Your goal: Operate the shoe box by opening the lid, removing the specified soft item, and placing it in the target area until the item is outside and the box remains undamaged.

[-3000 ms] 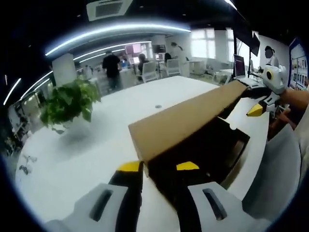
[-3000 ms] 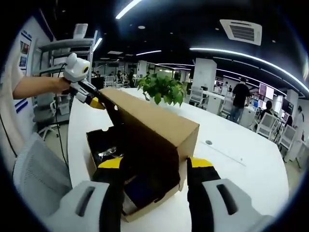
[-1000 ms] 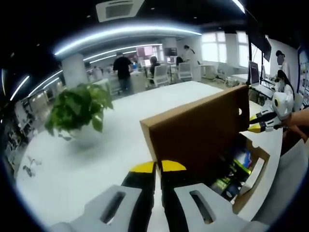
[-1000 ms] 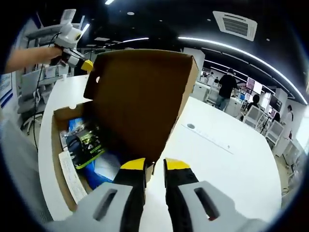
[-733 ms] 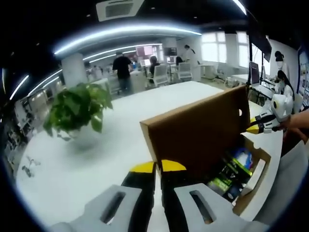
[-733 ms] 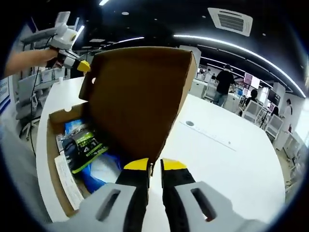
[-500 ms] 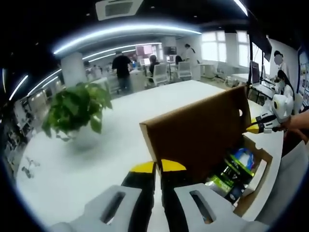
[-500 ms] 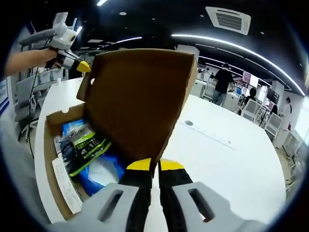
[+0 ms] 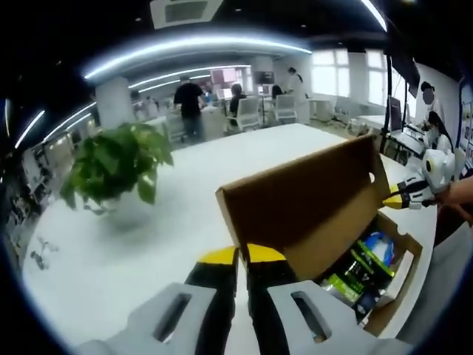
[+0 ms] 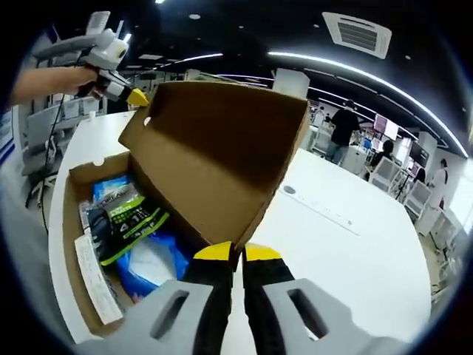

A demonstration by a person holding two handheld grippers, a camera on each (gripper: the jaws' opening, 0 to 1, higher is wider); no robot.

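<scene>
The brown cardboard shoe box (image 10: 70,259) stands open on the white table. Its lid (image 10: 214,148) is raised and leans back. My right gripper (image 10: 238,252) is shut on the lid's near corner. My left gripper (image 10: 135,96) pinches the far corner, beside a small round hole. In the left gripper view my left gripper (image 9: 242,255) is shut on the lid (image 9: 303,200) edge, and the right gripper (image 9: 395,200) sits at the other end. Inside lie a black packet with a green label (image 10: 126,218), a soft blue bag (image 10: 151,262) and a white paper strip (image 10: 92,277).
A potted green plant (image 9: 114,163) stands on the white table (image 9: 185,170) to the left of the box. A small round grommet (image 10: 288,190) sits in the tabletop beyond the lid. People and desks fill the office behind. A person's forearm (image 10: 44,81) holds the left gripper.
The lid has tipped further back over the last second, so more of the box's inside shows. Three seconds ago both grippers were open around a lower lid; both are shut on it now.
</scene>
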